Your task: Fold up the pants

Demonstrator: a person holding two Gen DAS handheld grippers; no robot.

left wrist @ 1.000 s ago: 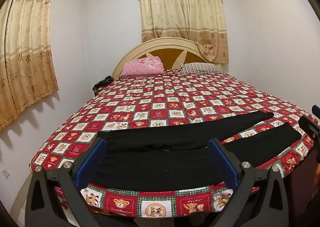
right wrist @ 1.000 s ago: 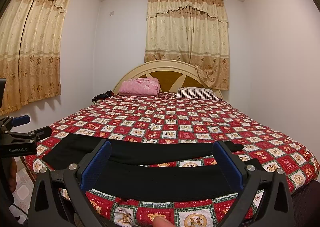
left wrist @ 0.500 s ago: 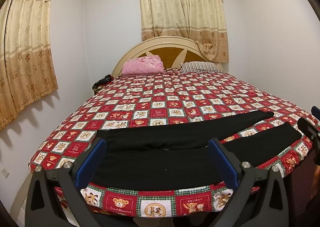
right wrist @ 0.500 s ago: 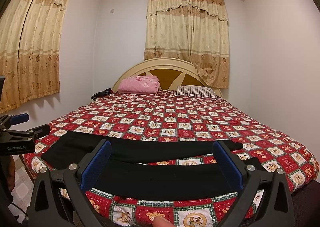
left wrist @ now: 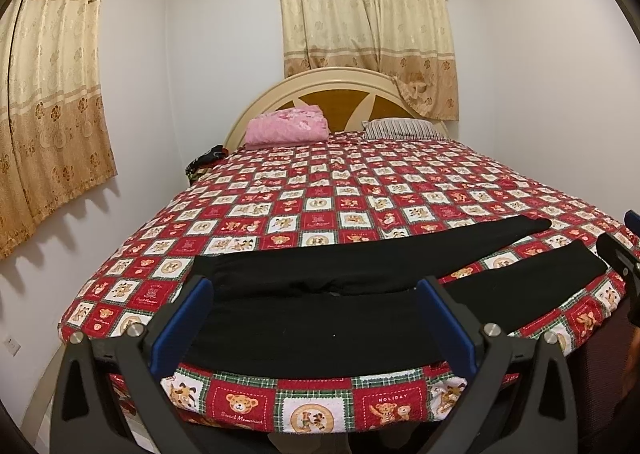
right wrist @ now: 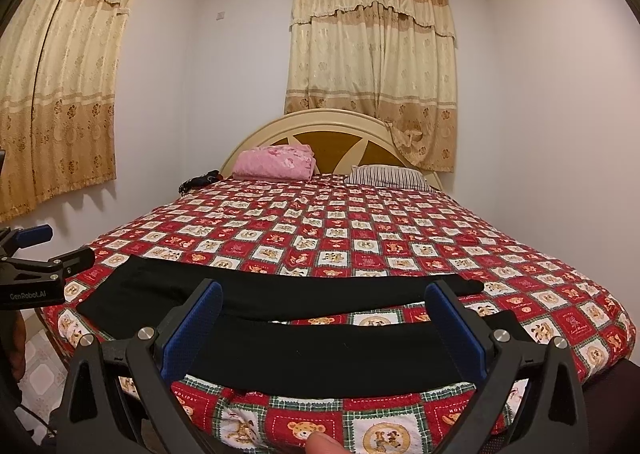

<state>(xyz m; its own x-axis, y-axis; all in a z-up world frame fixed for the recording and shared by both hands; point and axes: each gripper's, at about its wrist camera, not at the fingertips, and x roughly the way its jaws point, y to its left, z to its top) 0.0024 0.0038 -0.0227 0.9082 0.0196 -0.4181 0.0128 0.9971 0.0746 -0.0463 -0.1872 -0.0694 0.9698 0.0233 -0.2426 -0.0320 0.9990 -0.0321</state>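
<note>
Black pants [left wrist: 320,318] lie flat across the foot of the bed, waist at the left, two legs spread toward the right. They also show in the right wrist view [right wrist: 328,350]. My left gripper [left wrist: 316,314] is open and empty, held before the bed edge near the waist end. My right gripper [right wrist: 324,318] is open and empty, held before the near leg. The left gripper also shows at the left edge of the right wrist view [right wrist: 36,266].
The bed [left wrist: 320,194] has a red checked teddy-bear quilt. A pink folded blanket [left wrist: 286,126] and a striped pillow [left wrist: 400,129] lie at the headboard. Curtains hang behind and to the left. A dark bundle [left wrist: 204,162] sits beside the bed.
Both views have shifted only slightly. The pants lie as before and both grippers stay open.
</note>
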